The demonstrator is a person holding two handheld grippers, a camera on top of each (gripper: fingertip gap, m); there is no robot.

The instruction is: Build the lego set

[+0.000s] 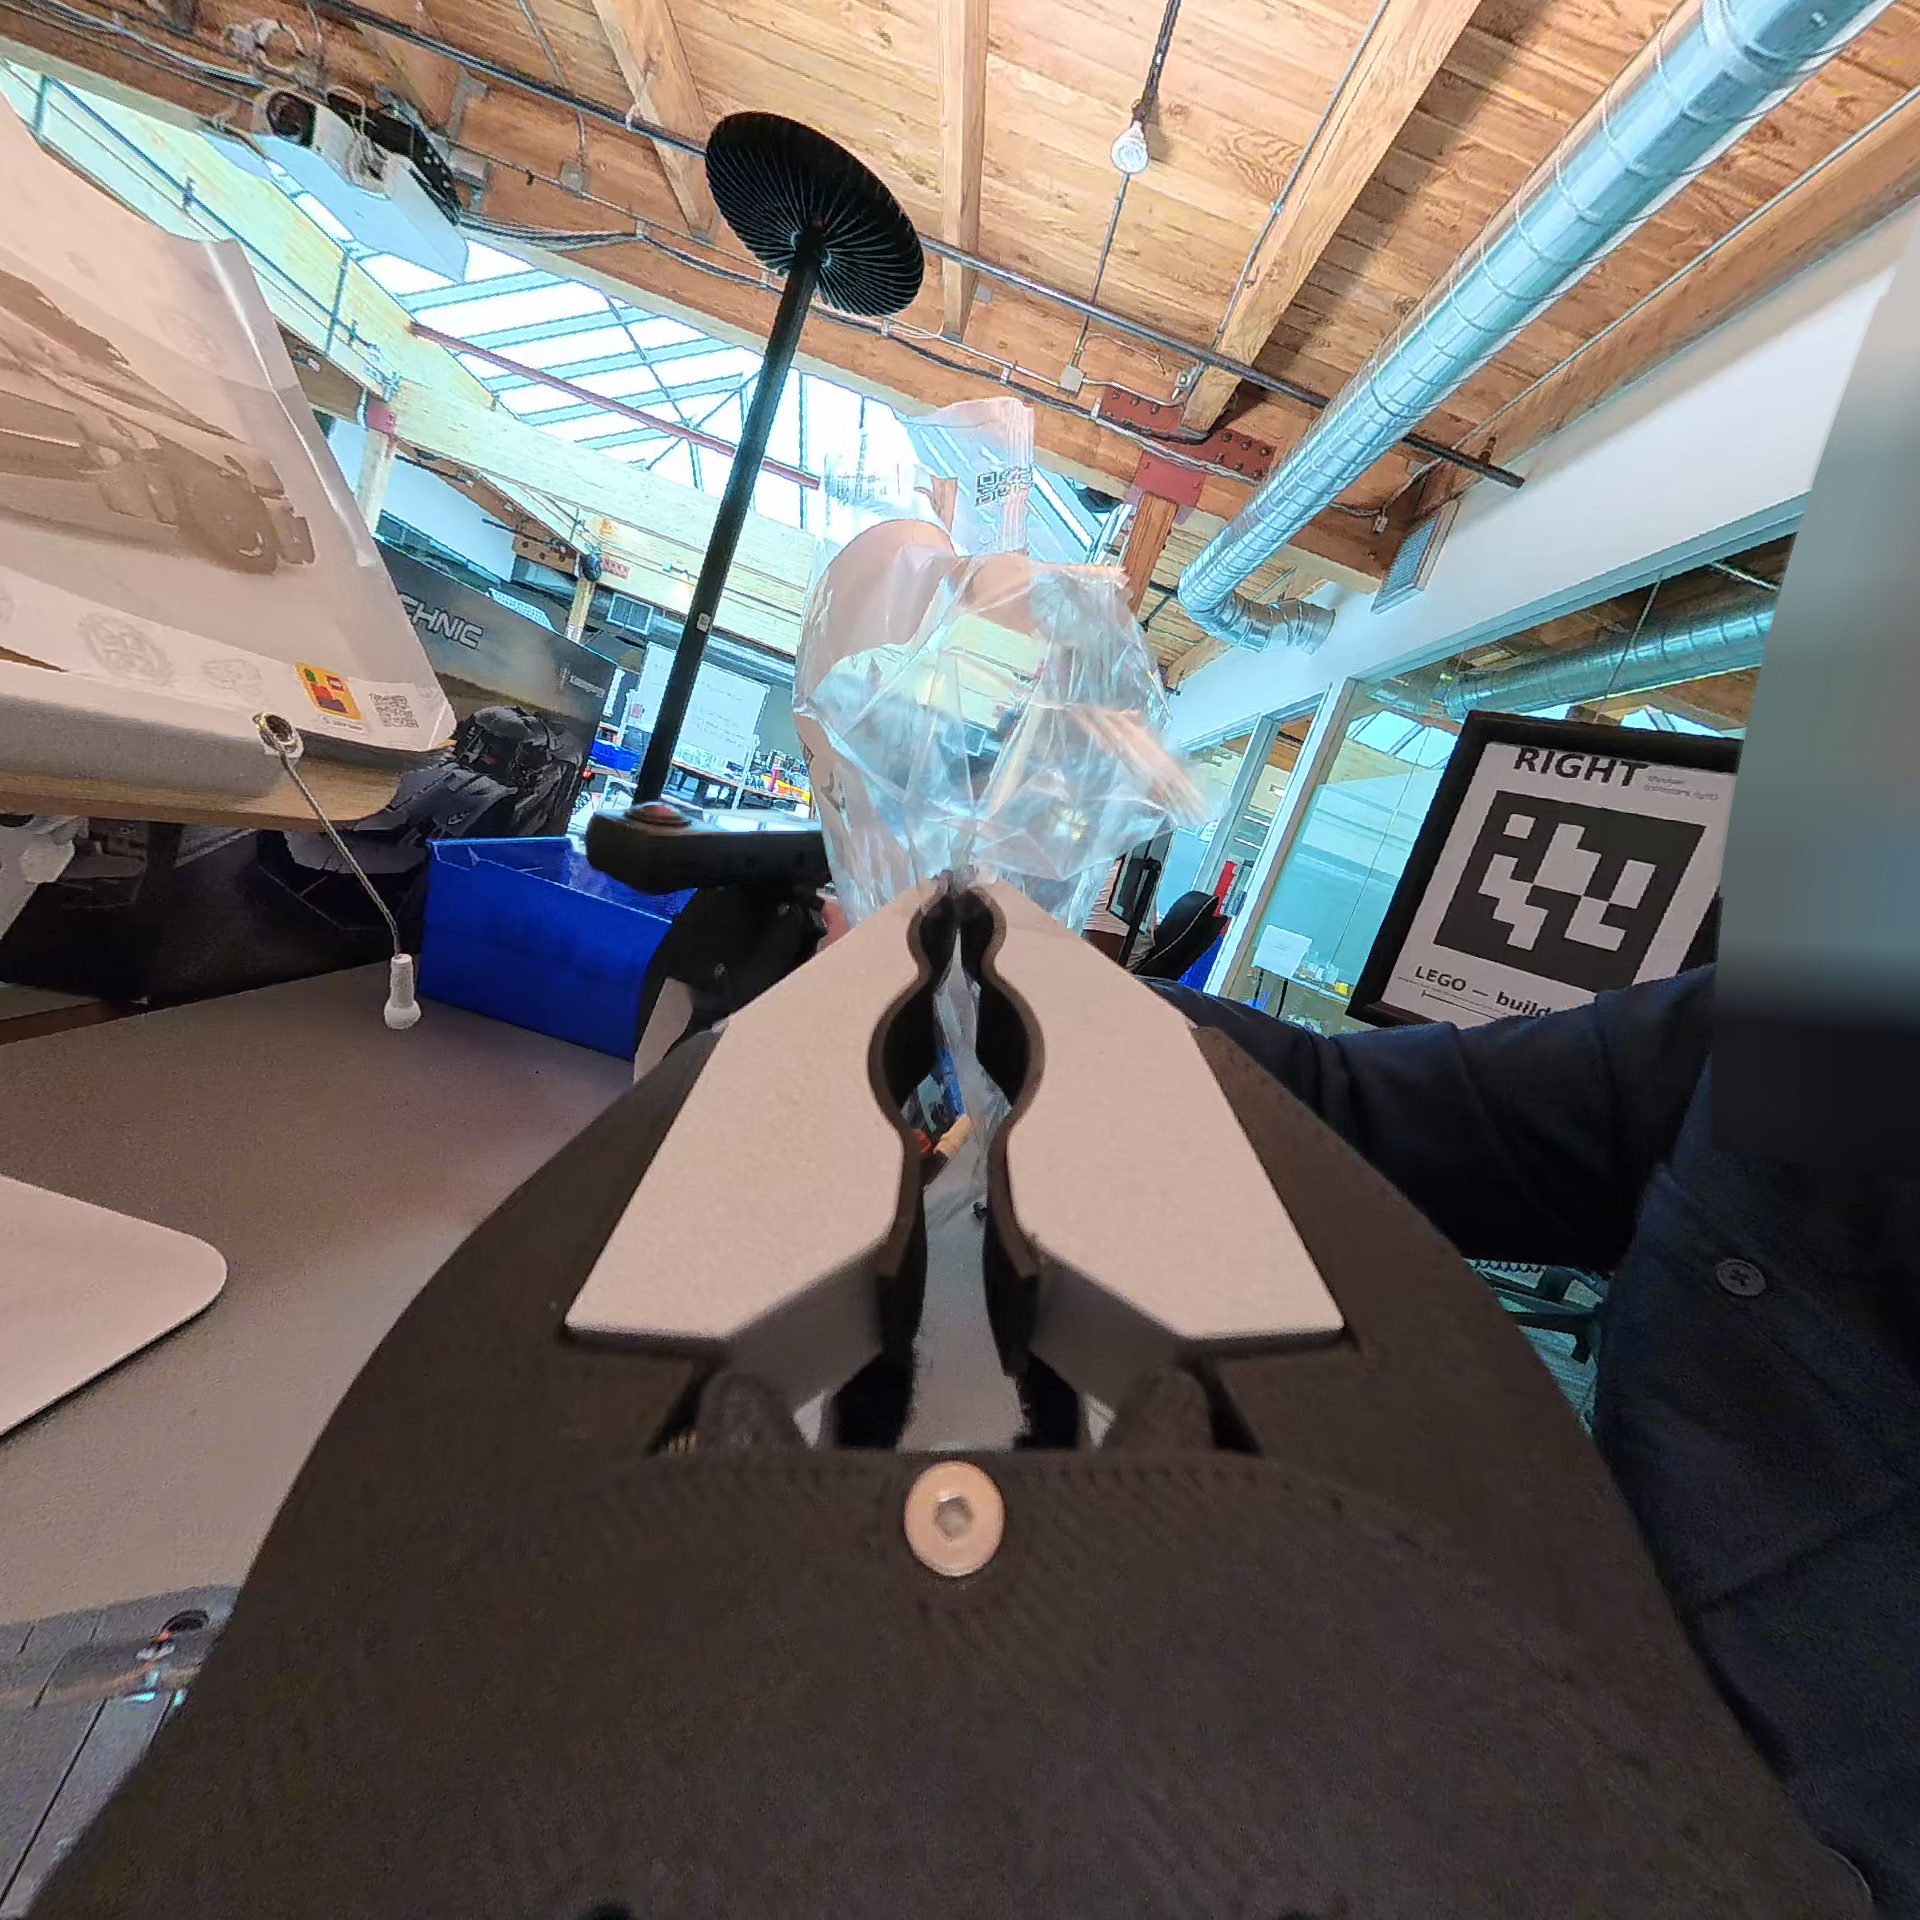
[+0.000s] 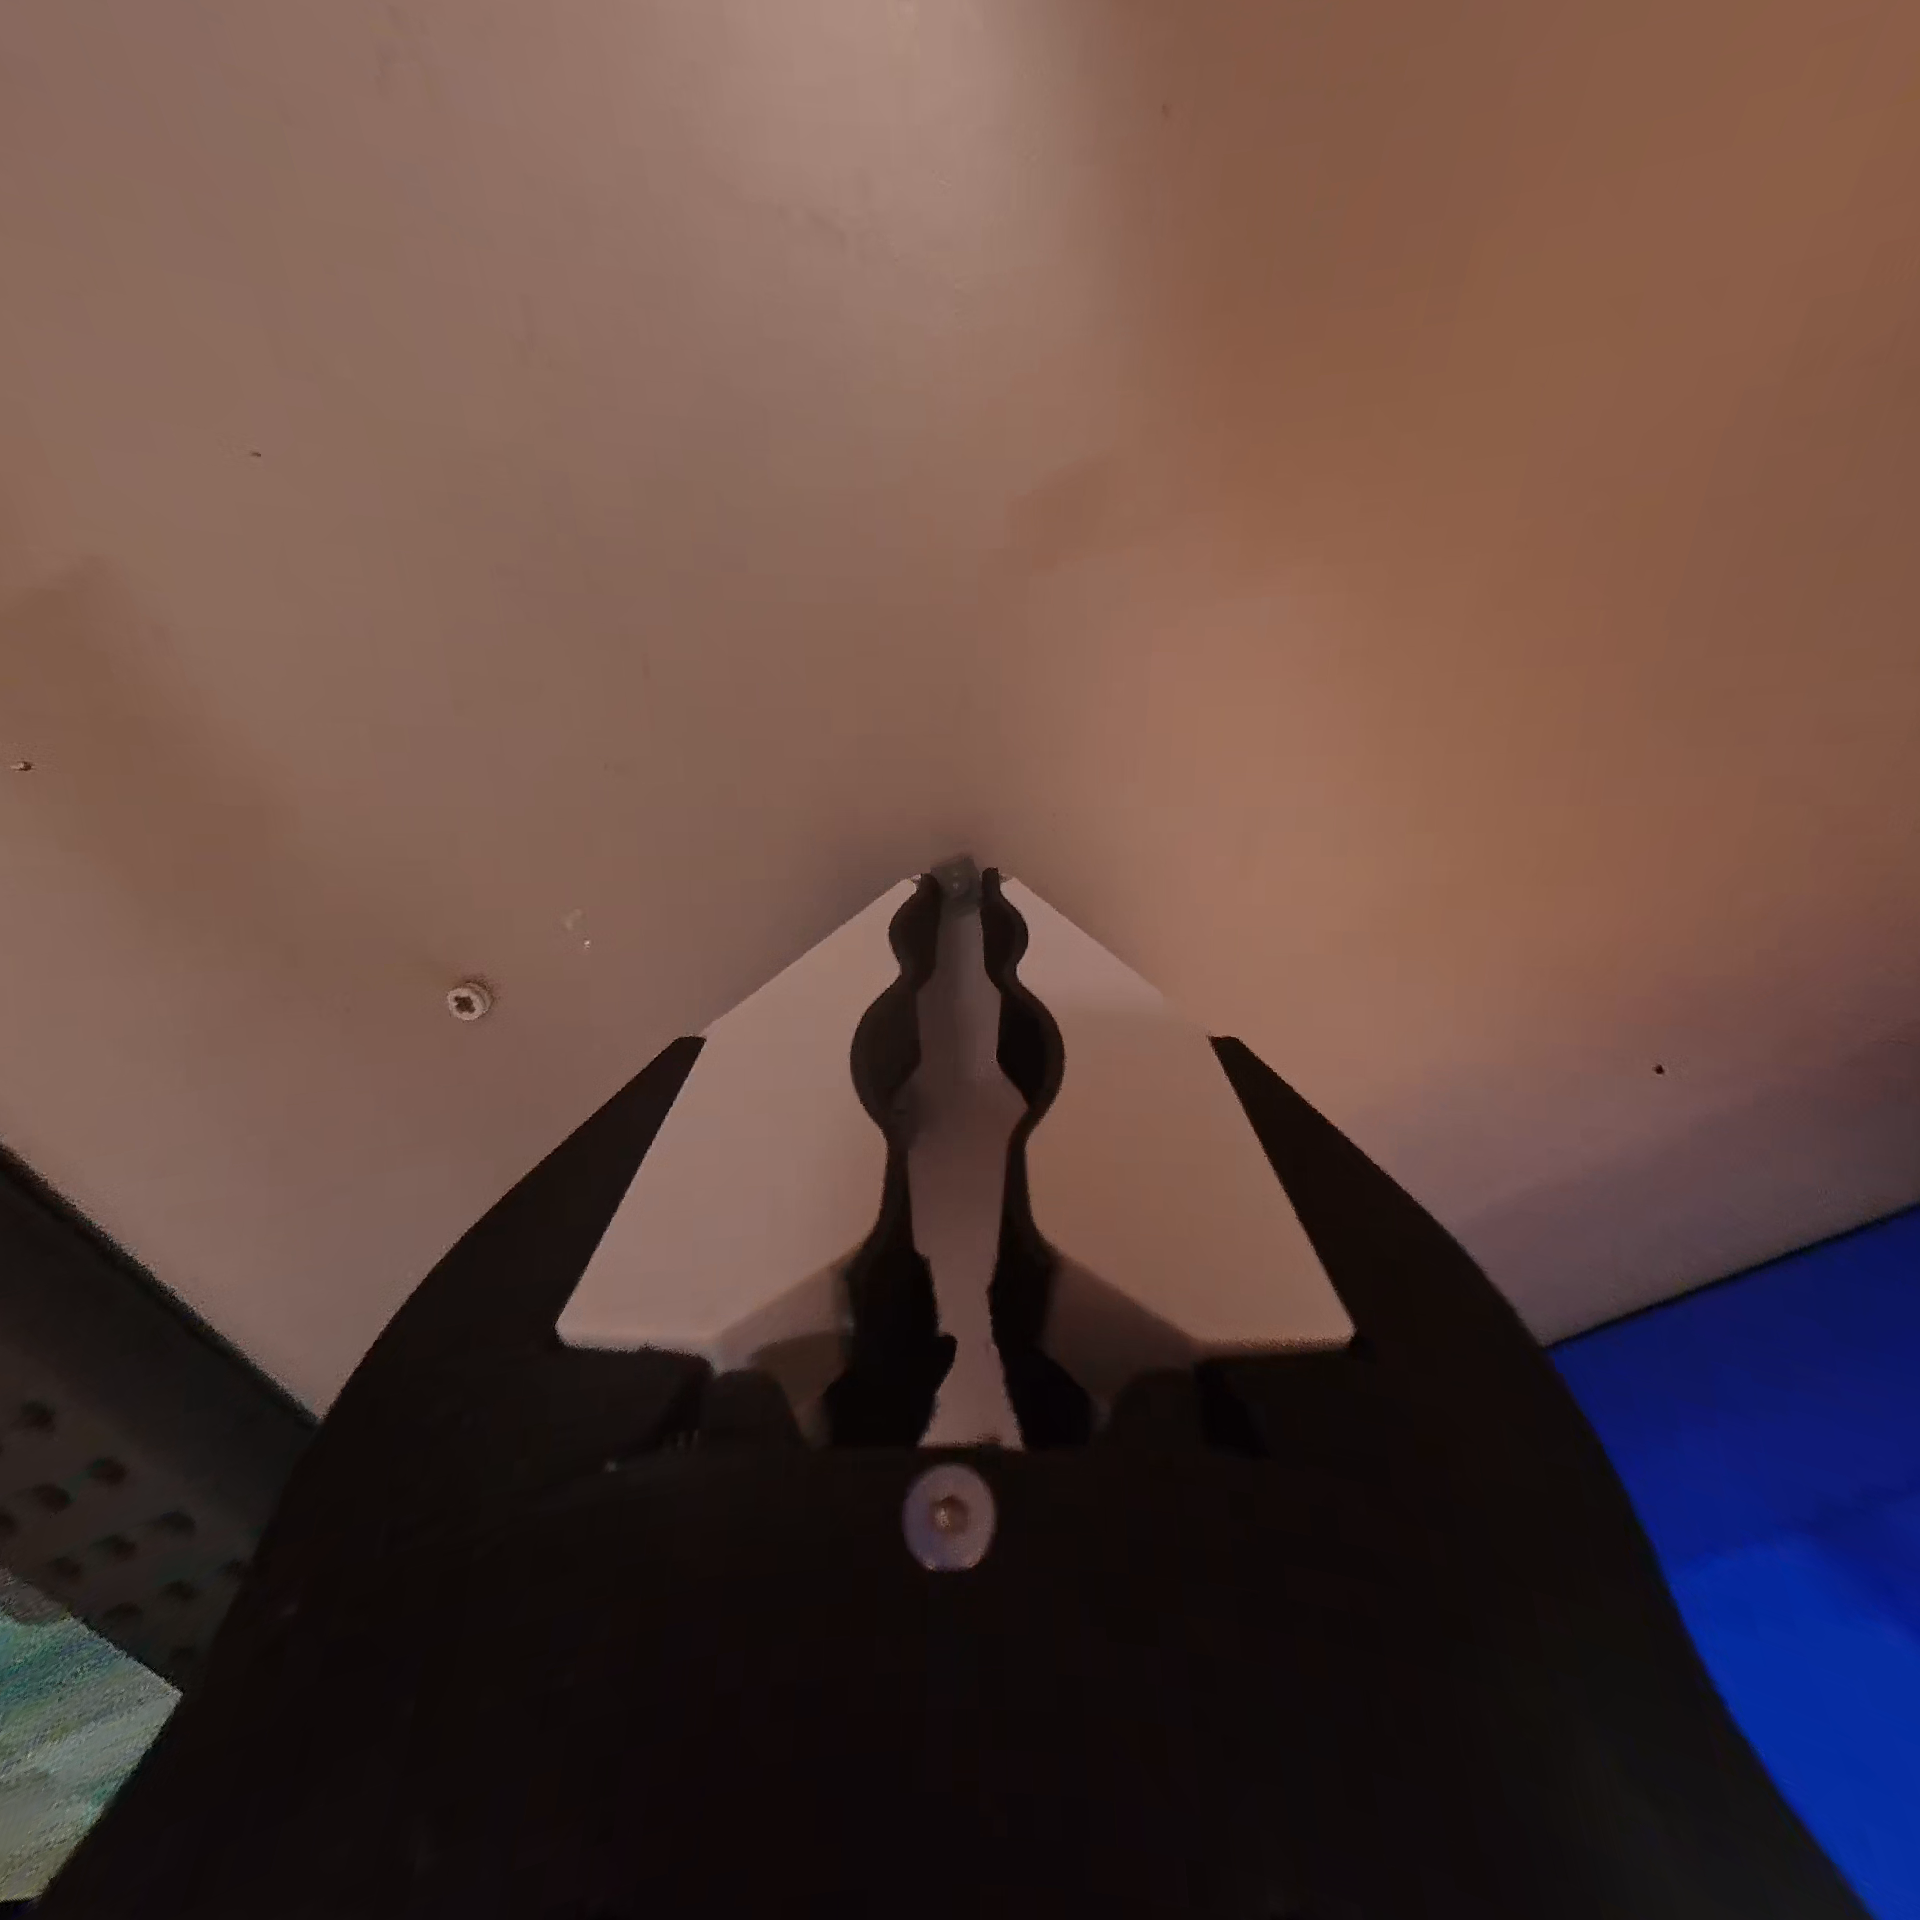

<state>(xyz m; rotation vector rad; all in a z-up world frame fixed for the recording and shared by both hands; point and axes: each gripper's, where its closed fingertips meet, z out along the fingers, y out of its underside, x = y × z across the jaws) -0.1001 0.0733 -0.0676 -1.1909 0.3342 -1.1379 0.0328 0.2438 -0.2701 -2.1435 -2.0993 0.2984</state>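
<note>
At far left we see the instruction booklet (image 1: 156,499) propped on a stand, then a blue bin (image 1: 530,925) on the grey table (image 1: 260,1164). Our left hand-held gripper (image 1: 954,891) pinches a clear plastic bag (image 1: 977,686) at its tips, the bag raised above the table. Our right hand-held gripper (image 2: 958,883) points down at the table, its tips nearly closed on a tiny grey piece (image 2: 956,871).

Left wrist view tilts up toward the ceiling (image 1: 1039,156); right wrist view presses near a tabletop (image 2: 935,416) (nothing shared).
</note>
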